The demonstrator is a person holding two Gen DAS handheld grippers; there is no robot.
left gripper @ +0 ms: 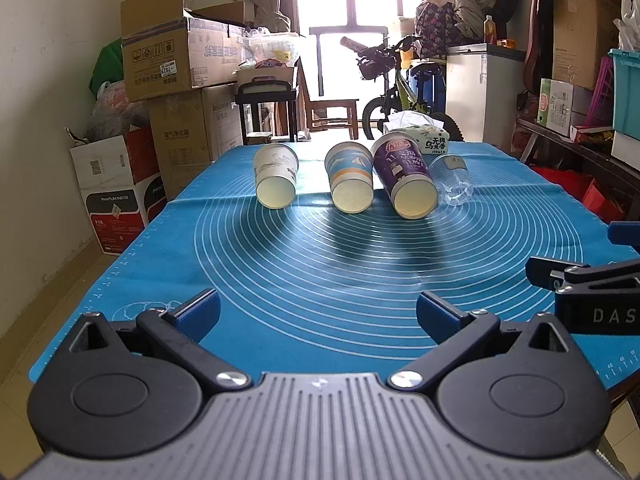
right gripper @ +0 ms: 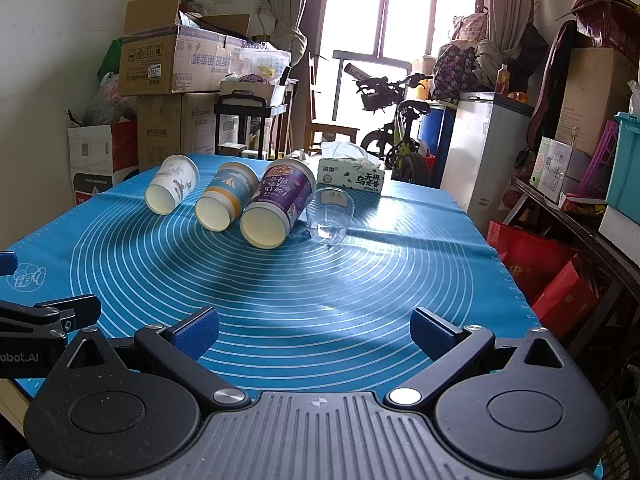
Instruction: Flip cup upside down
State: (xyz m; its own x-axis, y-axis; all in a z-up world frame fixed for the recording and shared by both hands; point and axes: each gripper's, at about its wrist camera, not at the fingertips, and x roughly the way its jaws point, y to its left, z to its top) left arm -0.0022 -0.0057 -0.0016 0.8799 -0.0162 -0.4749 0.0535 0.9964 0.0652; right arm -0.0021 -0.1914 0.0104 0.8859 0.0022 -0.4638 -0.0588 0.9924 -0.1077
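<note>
Left claw: the left claw (left gripper: 318, 312) hangs low over the near edge of the blue silicone mat (left gripper: 304, 264), blue pads spread wide with nothing between them.
Right claw: the right claw (right gripper: 314, 330) is spread wide too and carries nothing; its tip also pokes into the left wrist view, right of the left claw.
Cups: four in a row toward the far side of the mat, all tipped on their sides with their bases facing the claws.
Landmark: the purple paper cup (left gripper: 404, 178) is the biggest of the four.
Left of it: the blue-and-orange paper cup (left gripper: 350, 178) just beside, then the white paper cup (left gripper: 276, 178) farther left, apart from the others.
Right of it: the clear plastic cup (left gripper: 456, 182), close against it.
Behind it: a tissue box (left gripper: 422, 138) at the worktop's far edge.
</note>
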